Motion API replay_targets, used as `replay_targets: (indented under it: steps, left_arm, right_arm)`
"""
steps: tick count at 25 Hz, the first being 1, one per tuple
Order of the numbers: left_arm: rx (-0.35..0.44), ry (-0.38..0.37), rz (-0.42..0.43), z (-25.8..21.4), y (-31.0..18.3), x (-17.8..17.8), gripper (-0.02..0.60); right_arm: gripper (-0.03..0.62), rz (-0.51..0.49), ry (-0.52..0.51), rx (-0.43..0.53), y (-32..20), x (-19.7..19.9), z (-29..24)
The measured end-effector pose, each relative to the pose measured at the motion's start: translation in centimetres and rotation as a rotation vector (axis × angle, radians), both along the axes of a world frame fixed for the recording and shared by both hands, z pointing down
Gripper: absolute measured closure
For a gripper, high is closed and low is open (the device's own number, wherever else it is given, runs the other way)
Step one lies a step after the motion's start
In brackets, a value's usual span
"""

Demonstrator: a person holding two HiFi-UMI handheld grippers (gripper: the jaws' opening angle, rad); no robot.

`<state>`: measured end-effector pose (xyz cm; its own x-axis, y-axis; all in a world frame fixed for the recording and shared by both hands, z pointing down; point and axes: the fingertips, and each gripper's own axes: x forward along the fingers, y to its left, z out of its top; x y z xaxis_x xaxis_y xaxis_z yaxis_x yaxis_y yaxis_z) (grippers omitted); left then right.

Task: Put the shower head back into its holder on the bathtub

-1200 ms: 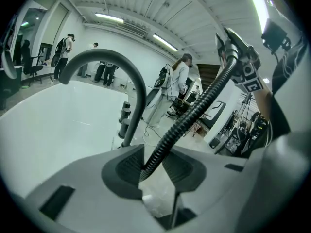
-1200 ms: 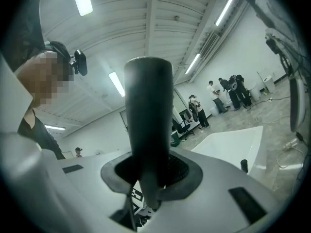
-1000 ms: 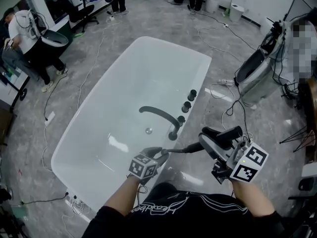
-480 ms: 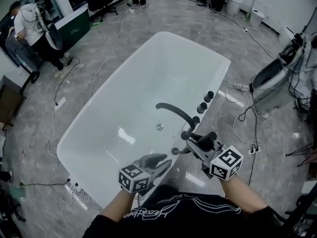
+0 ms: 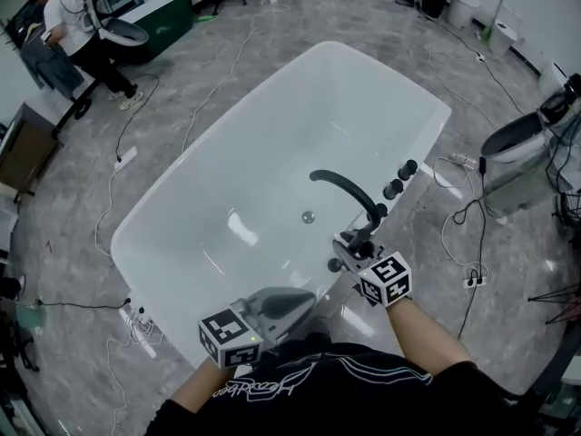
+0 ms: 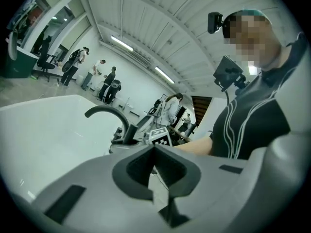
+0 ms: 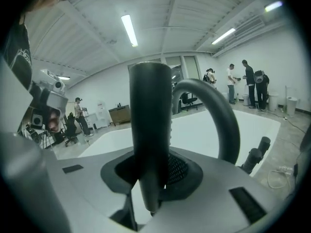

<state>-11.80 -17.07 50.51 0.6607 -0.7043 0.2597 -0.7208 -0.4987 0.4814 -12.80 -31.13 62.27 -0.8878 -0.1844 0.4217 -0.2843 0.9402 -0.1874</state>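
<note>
Right tool, jaws half closed on the dark shower head, carries it upright, long axis vertical, over the bathtub rim just beside the spout; holder judged directly beneath; left tool closed on nothing, farther back.

Right gripper has lowered the shower head beside the faucet; left gripper (now empty) has let go and closed.
</note>
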Motion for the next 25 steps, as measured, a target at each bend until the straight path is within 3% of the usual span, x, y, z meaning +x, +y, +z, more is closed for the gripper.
replay_targets:
  steps: [16, 21, 25]
  left_arm:
    - [0.031, -0.068, -0.093, 1.2, 3.6, -3.0, 0.577]
    - [0.006, -0.064, -0.12, 1.1, 4.9, -3.6, 0.577]
    - [0.015, -0.112, -0.104, -0.2, 5.4, -3.1, 0.577]
  right_arm:
    - [0.497, 0.017, 0.156, 0.068, 2.0, -0.9, 10.3]
    - [0.492, 0.02, 0.206, 0.057, 2.8, -1.2, 10.4]
    - [0.434, 0.03, 0.239, 0.066, 3.5, -0.2, 8.1]
